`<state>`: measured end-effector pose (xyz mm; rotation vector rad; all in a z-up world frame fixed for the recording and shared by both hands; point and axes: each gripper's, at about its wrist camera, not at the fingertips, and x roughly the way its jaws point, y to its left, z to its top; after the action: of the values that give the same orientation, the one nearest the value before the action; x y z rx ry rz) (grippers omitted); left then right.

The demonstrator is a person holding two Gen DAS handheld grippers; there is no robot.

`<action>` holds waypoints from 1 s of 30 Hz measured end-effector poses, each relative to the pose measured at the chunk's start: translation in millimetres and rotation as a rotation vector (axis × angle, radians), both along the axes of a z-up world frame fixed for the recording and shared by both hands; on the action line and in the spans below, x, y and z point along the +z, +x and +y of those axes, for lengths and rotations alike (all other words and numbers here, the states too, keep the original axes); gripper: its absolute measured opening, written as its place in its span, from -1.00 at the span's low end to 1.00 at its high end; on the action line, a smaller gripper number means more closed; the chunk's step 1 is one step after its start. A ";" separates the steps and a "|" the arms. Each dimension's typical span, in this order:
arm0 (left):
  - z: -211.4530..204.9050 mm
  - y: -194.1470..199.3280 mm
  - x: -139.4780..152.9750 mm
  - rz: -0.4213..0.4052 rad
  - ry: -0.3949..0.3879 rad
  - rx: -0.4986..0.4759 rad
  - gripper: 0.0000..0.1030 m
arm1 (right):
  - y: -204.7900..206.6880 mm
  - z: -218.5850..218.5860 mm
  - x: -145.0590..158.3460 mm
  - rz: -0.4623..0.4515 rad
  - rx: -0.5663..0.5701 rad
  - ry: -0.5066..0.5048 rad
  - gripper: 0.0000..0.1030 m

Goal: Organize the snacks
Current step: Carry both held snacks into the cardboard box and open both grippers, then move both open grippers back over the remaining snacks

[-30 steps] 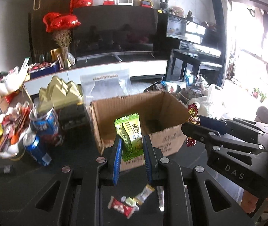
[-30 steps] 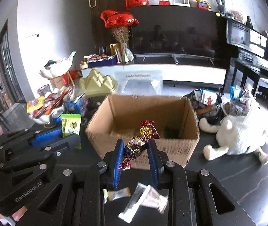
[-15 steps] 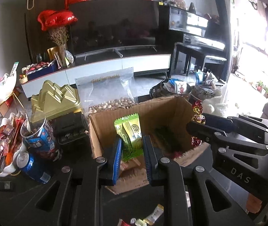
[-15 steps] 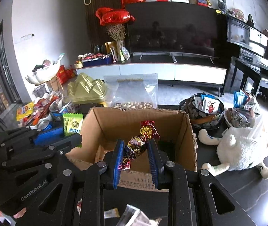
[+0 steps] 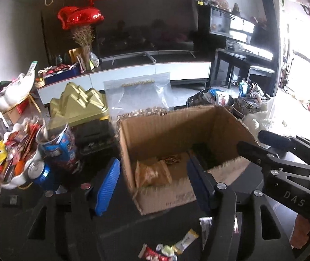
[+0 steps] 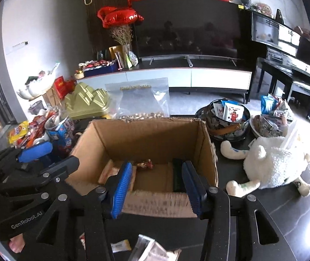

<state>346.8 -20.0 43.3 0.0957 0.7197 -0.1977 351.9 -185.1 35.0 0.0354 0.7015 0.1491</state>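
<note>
Both tools hang over the open cardboard box (image 5: 176, 130) in the middle of the dark bench (image 6: 263, 228), tipped downward toward its near wall. The left tool (image 5: 152, 178) has just been opening its jaws and they now stand apart with nothing between the blue pads; the same goes for the right tool (image 6: 157, 182), its jaws just opened and empty. Down on the box floor lies a blurred orange-brown packet (image 5: 152, 174) near the left corner, and a small red and gold wrapped sweet (image 6: 144, 164) sits further back; a dark item (image 6: 177, 174) stands against the right inner wall. A few loose wrapped snacks (image 5: 168, 249) lie on the bench in front of the box, under the tools. Behind the box a clear bag of nuts (image 5: 141, 102) leans upright, with a gold mountain-shaped tin (image 5: 80, 104) beside it. To the left a white dish heaped with snacks (image 5: 9, 158) and a blue can (image 5: 43, 174) crowd together; to the right a white plush toy (image 6: 272, 165) lies near two bowls of packets (image 6: 229, 119)
</note>
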 end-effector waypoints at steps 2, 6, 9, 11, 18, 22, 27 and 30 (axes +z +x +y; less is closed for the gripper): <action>4.5 -11.7 1.3 -0.003 0.007 0.017 0.31 | -11.7 2.6 1.0 -0.007 -0.005 -0.014 0.08; 9.3 -30.9 2.1 -0.002 0.012 0.022 0.35 | -31.5 8.3 2.0 -0.012 0.007 -0.026 0.08; 13.5 -46.1 2.2 0.005 0.002 0.021 0.35 | -44.3 10.2 2.0 -0.006 0.014 0.001 0.08; 17.2 -54.9 2.1 0.010 -0.010 0.025 0.35 | -52.7 11.4 0.3 0.000 0.016 0.017 0.08; 27.1 -78.6 -1.0 0.023 0.003 0.045 0.35 | -74.3 17.9 -11.6 0.034 0.013 0.037 0.08; 33.2 -88.9 -6.4 0.034 -0.010 0.050 0.36 | -83.9 21.0 -20.6 0.060 0.008 0.050 0.08; 40.0 -96.1 -19.7 0.068 -0.021 0.061 0.37 | -92.1 26.1 -32.4 0.092 0.006 0.063 0.09; 44.0 -97.6 -30.6 0.100 -0.030 0.073 0.37 | -93.9 27.1 -41.5 0.116 -0.004 0.069 0.08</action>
<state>249.2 24.0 12.6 0.0307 0.8177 -0.1445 258.0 -158.0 -6.4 0.1127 0.8117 0.1683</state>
